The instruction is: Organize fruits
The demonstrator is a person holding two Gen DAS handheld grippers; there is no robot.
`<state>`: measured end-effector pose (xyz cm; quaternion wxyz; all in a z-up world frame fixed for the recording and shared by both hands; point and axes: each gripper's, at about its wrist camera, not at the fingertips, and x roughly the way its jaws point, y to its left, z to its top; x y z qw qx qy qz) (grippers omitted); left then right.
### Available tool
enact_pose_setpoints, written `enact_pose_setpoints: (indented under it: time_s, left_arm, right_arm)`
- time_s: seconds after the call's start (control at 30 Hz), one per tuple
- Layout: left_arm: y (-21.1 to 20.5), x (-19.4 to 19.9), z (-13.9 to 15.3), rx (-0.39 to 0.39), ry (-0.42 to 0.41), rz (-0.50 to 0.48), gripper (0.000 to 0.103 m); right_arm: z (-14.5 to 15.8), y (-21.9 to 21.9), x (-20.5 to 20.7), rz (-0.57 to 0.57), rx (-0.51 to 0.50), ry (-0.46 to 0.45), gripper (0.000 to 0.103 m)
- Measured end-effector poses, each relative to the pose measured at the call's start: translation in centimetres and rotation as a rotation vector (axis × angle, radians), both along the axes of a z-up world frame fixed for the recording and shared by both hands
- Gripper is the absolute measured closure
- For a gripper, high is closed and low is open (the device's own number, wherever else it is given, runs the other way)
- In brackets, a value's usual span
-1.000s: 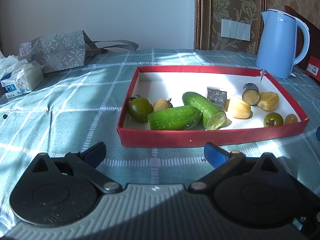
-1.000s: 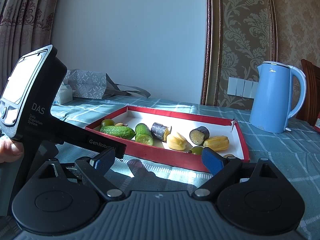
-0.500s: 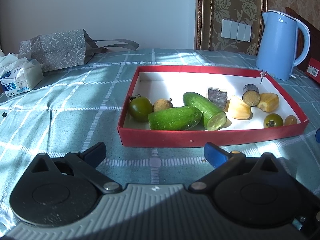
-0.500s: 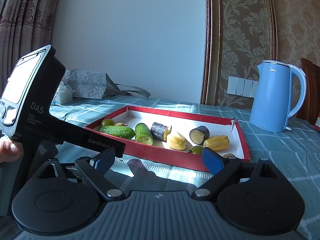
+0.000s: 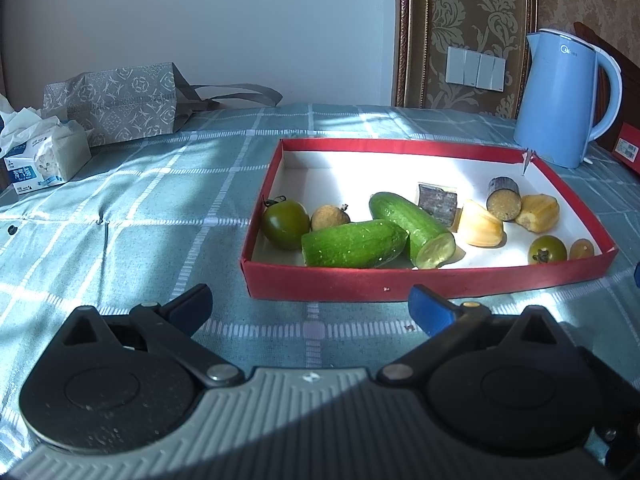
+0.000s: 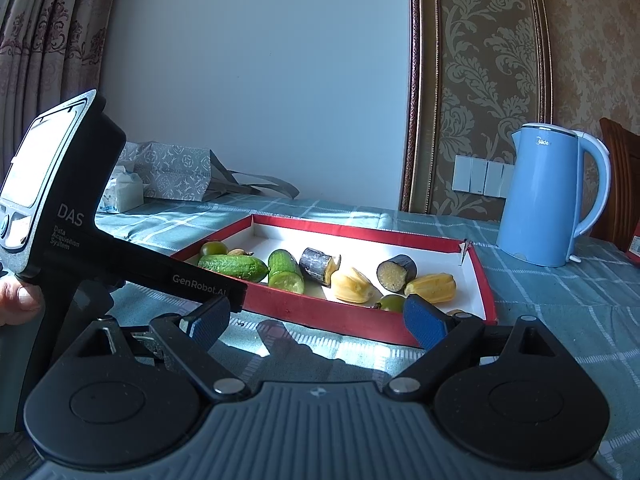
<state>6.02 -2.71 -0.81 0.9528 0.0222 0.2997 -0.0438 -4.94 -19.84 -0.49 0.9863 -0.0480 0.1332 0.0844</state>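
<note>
A red-walled tray (image 5: pixel 400 281) (image 6: pixel 340 322) with a white floor holds the produce. Inside lie two cucumber halves (image 5: pixel 352 243) (image 6: pixel 234 267), a green tomato (image 5: pixel 286 224), a smaller green tomato (image 5: pixel 547 249), a brown longan (image 5: pixel 329 217), two dark sugarcane pieces (image 5: pixel 438 203) (image 6: pixel 397 273) and two yellow jackfruit pods (image 5: pixel 480 229) (image 6: pixel 352 285). My left gripper (image 5: pixel 310 304) hovers open in front of the tray's near wall, empty. My right gripper (image 6: pixel 316 320) is also open and empty, short of the tray's near wall. The left gripper's body (image 6: pixel 60 184) fills the left of the right wrist view.
A blue electric kettle (image 5: pixel 562 100) (image 6: pixel 546 196) stands behind the tray's far right corner. A patterned grey bag (image 5: pixel 116 102) and a tissue pack (image 5: pixel 44 156) sit at the table's far left. A red box (image 5: pixel 628 148) is at the right edge. The checked cloth (image 5: pixel 140 208) spreads left of the tray.
</note>
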Motion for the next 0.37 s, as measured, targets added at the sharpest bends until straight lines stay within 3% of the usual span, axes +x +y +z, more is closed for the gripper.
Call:
enact_pose_setpoints:
  time_s: [0.3,0.37]
  left_arm:
    - [0.4,-0.1,0.3,-0.019,-0.027,0.016,0.000]
    - [0.7,0.0,0.3,-0.059,-0.012,-0.001,0.000]
  right_arm:
    - [1.1,-1.9,-0.6,-0.075,0.096,-0.065,0.009]
    - [1.2,-2.3,-0.7,-0.088,0.113,-0.071,0.009]
